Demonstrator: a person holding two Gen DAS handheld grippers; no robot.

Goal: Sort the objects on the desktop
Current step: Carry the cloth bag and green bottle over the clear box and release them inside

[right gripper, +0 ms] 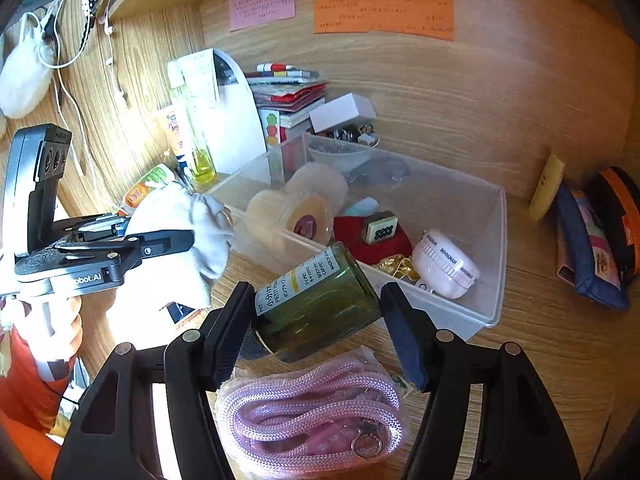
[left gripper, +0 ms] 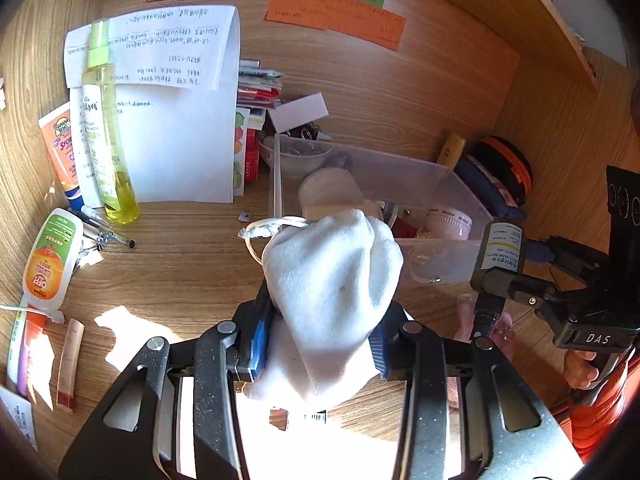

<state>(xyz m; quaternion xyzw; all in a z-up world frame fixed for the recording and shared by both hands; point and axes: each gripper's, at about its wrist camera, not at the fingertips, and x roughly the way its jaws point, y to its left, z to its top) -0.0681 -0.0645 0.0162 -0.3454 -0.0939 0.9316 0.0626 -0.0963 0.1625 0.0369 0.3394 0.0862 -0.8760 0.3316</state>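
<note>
Wood-grain counter [left gripper: 192,264] with a wood back wall, pink, green and orange notes stuck on it.

Left wrist view: left gripper [left gripper: 320,344] jaws pinching a white drawstring pouch [left gripper: 332,272], cloth bunched between both blue pads, cord loop hanging off its left side. Pouch sits just near of the clear plastic bin [left gripper: 404,176], which is at centre-right. Far left: yellow spray bottle [left gripper: 108,128] upright against white papers [left gripper: 180,120], sunscreen tube [left gripper: 60,140] beside it, orange-label bottle [left gripper: 50,260] lying flat nearer. Right edge: right gripper [left gripper: 496,288] carrying a dark green bottle [left gripper: 500,248].

Right wrist view: right gripper [right gripper: 316,312] jaws pinching the dark green bottle [right gripper: 316,300] with a white printed label, bottle tilted, base pointing at the bin's near wall. Below it on the counter, a bagged pink rope strap [right gripper: 312,412] with a metal ring. Clear plastic bin [right gripper: 492,248] holds tape rolls [right gripper: 304,216], a red box [right gripper: 360,236] with a mahjong tile [right gripper: 380,226] on top, and a pink round case [right gripper: 444,264] at the near right. Left gripper [right gripper: 176,240] at left, white drawstring pouch [right gripper: 188,232] in its jaws, just left of the bin's near-left corner. Far right: pouches [right gripper: 592,240] leaning at the wall.
</note>
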